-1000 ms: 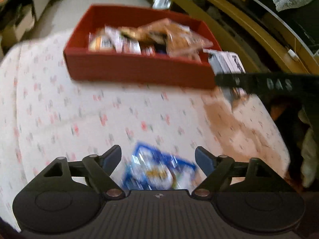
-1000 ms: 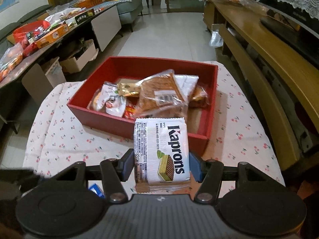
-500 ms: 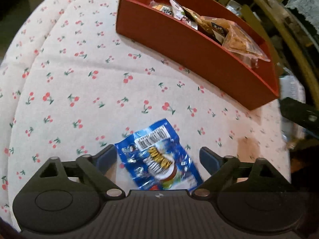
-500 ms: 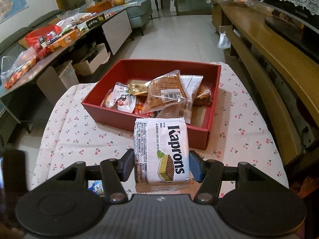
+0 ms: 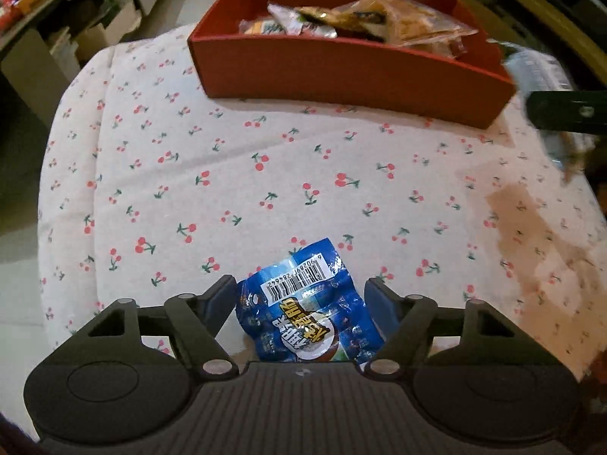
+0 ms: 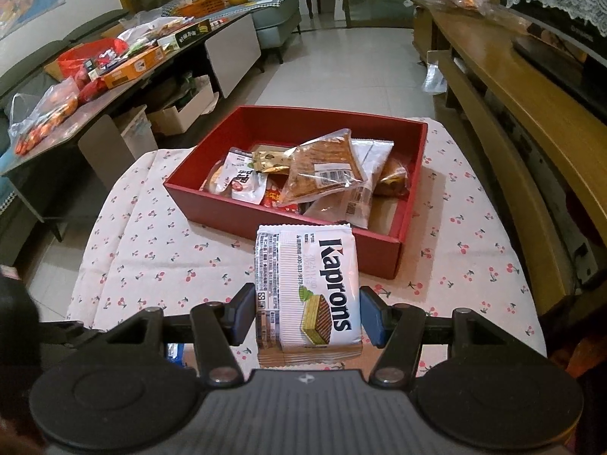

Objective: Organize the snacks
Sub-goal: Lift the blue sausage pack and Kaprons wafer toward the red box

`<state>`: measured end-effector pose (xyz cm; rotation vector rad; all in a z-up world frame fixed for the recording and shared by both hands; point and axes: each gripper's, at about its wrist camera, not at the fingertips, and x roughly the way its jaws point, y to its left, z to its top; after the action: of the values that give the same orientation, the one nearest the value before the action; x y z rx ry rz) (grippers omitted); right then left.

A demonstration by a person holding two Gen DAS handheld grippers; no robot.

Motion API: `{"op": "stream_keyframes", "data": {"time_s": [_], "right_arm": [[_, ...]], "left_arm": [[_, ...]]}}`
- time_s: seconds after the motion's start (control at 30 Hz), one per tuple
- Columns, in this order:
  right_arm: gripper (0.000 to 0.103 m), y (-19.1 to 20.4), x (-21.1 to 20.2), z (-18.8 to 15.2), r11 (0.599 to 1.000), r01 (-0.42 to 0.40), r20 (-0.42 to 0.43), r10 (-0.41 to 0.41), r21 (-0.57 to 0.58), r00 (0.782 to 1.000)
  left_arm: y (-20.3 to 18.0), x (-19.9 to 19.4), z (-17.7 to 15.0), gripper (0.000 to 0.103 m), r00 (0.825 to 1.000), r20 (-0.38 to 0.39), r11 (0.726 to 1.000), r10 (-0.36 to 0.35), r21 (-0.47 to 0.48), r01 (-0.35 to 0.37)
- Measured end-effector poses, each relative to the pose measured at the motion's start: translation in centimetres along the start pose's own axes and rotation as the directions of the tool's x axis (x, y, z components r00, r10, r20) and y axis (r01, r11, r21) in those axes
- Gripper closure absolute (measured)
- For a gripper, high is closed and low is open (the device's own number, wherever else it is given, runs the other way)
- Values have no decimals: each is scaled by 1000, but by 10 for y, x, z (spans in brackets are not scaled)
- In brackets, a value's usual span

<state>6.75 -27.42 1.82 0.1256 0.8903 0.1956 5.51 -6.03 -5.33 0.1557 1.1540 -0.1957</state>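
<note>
Snacks fill the red box point(image 6: 379, 250) on the cherry-print tabletop point(image 5: 227, 174), several packets heaped inside it. My right tool point(image 6: 305, 313) grips a white Kaprons wafer pack point(image 6: 307, 288) by its two sides, holding it upright just short of the box's near wall. My left tool point(image 5: 301, 301) points steeply down over a blue snack packet point(image 5: 303, 314) lying flat on the tabletop, well apart from the box; its jaws are closing with the packet between them, the fingers point(image 5: 218, 299) not yet pressing it.
</note>
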Motion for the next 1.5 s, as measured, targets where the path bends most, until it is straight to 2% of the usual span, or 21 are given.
{"op": "stream_keyframes", "data": {"time_s": [0.07, 0.2, 0.3, 0.37, 0.47, 0.6, 0.63, 0.73, 0.77, 0.87, 1.0, 1.03, 1.1, 1.13, 1.17, 1.2, 1.23, 1.27, 1.33, 1.43, 1.5], "right_arm": [[22, 4, 2, 3, 1000, 4, 3, -4, 0, 1000], [22, 15, 10, 6, 1000, 12, -9, -12, -13, 1000], [22, 24, 18, 10, 1000, 16, -22, -16, -21, 1000], [22, 29, 22, 10, 999, 13, -30, -14, -31, 999], [22, 34, 27, 9, 999, 7, -44, -9, -45, 999], [22, 34, 25, 6, 999, -1, -45, -1, -54, 999], [22, 33, 23, 5, 999, -2, -44, -1, -54, 999], [22, 28, 17, 4, 999, -3, -31, 2, -44, 1000], [22, 27, 14, 5, 999, -3, -23, 2, -43, 1000], [22, 26, 5, 5, 999, -1, -2, 1, -43, 1000], [22, 23, 1, 7, 999, 0, 14, 0, -32, 1000], [22, 23, 2, 7, 1000, 2, 11, -2, -29, 1000], [22, 23, 6, 8, 1000, 4, 2, -4, -27, 1000], [22, 23, 8, 8, 1000, 5, -3, -5, -26, 1000], [22, 24, 9, 8, 1000, 4, -6, -5, -27, 1000], [22, 25, 10, 8, 1000, 4, -9, -4, -31, 1000], [22, 26, 11, 7, 999, 2, -12, -3, -35, 1000], [22, 27, 12, 6, 999, 1, -16, -2, -37, 1000], [22, 27, 12, 6, 999, -2, -21, 1, -42, 1000], [22, 26, 11, 5, 999, -9, -18, 8, -41, 1000], [22, 26, 7, 6, 999, -16, -6, 16, -42, 1000]], "left_arm": [[1, -3, 1, 24, 1000, 7, 1000, -29, 13, 28], [4, 3, 6, 22, 993, 29, 992, -114, -43, 115], [4, 23, 5, 16, 992, -2, 986, -127, -111, 126], [8, 20, 1, 9, 988, 24, 978, -150, -143, 152], [8, 18, -6, 4, 989, -9, 974, -145, -177, 141], [-9, 18, -11, 5, 997, 7, 989, -71, -132, 72], [-15, 18, -12, 7, 999, 13, 994, -45, -99, 46], [-29, 16, -15, 30, 999, 44, 1000, 28, 14, -28], [-30, 14, -16, 36, 999, 43, 999, 20, 31, -22], [-26, 4, -12, 46, 1000, 30, 999, 8, 46, -9], [-22, -6, -7, 54, 999, 32, 997, -23, 69, 20], [-22, -6, -6, 52, 999, 23, 997, -34, 77, 32], [-16, -2, -5, 38, 998, 26, 998, -60, 26, 59], [-14, 3, -3, 23, 998, 17, 998, -67, -7, 67], [-15, 8, -4, 15, 997, 10, 997, -75, -18, 76], [-17, 15, -4, 13, 997, -6, 996, -80, -25, 80], [-22, 20, -4, 5, 997, -8, 997, -71, -16, 71], [-29, 22, -5, 1, 998, 1, 998, -55, 15, 55], [-39, 24, -10, 2, 1000, 18, 996, -8, 86, 7], [-28, 14, -15, 24, 999, 45, 997, -21, 81, 18], [-15, 9, -16, 25, 999, 24, 997, -32, 78, 30]]}}
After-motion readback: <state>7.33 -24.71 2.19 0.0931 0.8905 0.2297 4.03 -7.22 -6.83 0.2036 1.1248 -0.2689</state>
